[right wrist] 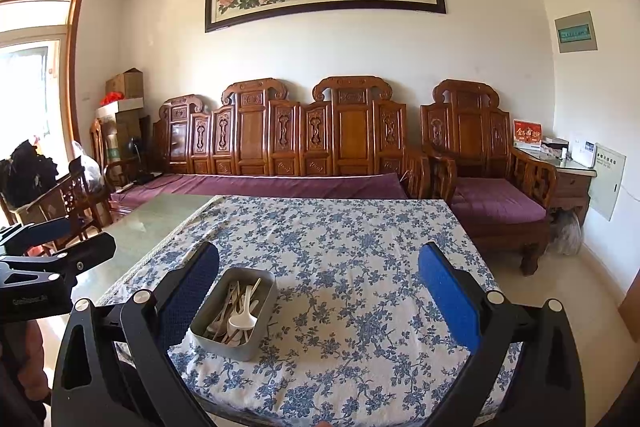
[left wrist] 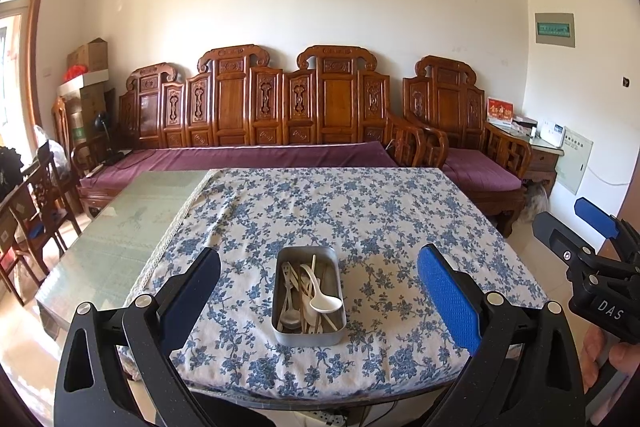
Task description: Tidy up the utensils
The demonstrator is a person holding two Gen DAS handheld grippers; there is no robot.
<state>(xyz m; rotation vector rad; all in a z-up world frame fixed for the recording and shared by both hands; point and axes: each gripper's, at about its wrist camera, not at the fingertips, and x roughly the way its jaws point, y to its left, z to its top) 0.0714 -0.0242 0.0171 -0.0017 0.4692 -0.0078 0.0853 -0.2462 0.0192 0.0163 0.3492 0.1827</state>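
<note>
A rectangular metal tin (left wrist: pixel 308 337) stands on the blue-flowered tablecloth (left wrist: pixel 360 219) near the table's front edge. Inside lie a white plastic spoon (left wrist: pixel 325 301), other pale cutlery and several chopsticks. My left gripper (left wrist: pixel 318 287) hangs open above and in front of the tin, which shows between its fingers. In the right wrist view the same tin (right wrist: pixel 234 345) sits low left, close to the left finger of my open right gripper (right wrist: pixel 320 279). The white spoon (right wrist: pixel 241 321) lies on top of the pile. Neither gripper holds anything.
The right gripper (left wrist: pixel 592 247) shows at the left wrist view's right edge with a hand below it; the left gripper (right wrist: pixel 56 255) appears at the right wrist view's left edge. Bare green glass tabletop (left wrist: pixel 120 227) lies left of the cloth. A carved wooden sofa (left wrist: pixel 260 119) stands behind the table.
</note>
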